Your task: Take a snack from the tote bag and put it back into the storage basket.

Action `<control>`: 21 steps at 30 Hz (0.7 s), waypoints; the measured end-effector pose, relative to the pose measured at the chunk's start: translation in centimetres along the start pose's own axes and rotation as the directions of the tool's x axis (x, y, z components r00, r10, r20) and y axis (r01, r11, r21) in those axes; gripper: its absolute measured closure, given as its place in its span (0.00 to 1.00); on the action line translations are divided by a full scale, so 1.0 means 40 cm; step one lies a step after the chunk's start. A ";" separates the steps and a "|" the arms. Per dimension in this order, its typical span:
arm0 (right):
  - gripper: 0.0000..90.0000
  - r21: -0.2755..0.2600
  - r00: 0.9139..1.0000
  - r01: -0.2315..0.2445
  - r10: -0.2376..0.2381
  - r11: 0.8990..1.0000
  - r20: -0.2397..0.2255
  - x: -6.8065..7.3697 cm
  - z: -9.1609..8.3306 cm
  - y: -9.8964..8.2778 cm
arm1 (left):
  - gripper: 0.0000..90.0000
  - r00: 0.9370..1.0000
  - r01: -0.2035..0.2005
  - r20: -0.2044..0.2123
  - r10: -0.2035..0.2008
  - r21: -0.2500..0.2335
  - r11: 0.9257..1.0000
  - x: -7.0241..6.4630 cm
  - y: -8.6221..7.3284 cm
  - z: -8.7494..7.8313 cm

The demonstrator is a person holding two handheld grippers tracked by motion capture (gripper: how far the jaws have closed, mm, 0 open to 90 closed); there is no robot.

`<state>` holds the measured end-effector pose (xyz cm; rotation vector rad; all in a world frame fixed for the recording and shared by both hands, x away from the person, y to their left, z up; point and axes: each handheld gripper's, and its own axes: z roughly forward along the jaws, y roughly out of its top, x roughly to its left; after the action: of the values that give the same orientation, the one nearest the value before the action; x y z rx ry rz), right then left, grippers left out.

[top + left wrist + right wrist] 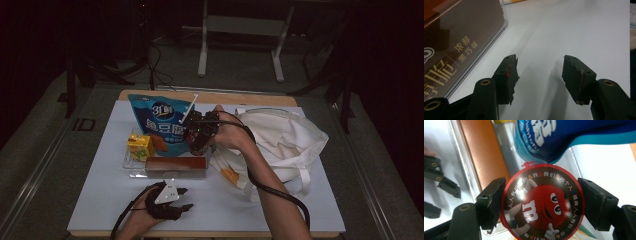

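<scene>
My right gripper (542,192) is shut on a round red M&M's tub (541,207), one jaw on each side of its lid. In the high view the right gripper (199,140) hangs over the right end of a clear tray (131,167), in front of a blue snack bag (160,122). A long brown chocolate box (176,165) lies along the tray's front. My left gripper (182,198) rests open on the table near the front edge. Its jaws (539,72) hold nothing, and the brown box (451,37) is just to their left.
A yellow drink carton (140,146) stands in the tray's left part. A white tote bag (280,140) lies slumped on the right half of the pale table (300,210). Beyond the table, the floor is dark with stand legs and cables.
</scene>
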<state>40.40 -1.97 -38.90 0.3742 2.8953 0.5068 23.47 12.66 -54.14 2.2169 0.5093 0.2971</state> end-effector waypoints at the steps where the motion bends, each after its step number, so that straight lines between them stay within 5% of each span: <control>1: 0.29 -0.003 1.000 0.003 -0.003 1.000 0.005 -0.001 0.001 0.001 | 0.51 1.000 0.000 0.000 0.000 0.000 1.000 0.000 0.000 0.000; 21: 0.29 0.020 1.000 0.015 -0.015 1.000 0.027 0.008 0.033 0.006 | 0.51 1.000 -0.003 0.001 0.003 -0.001 1.000 0.000 0.000 0.000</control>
<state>40.44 -1.26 -40.10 0.3590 2.8771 0.4668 23.46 12.65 -54.15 2.2165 0.5054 0.2981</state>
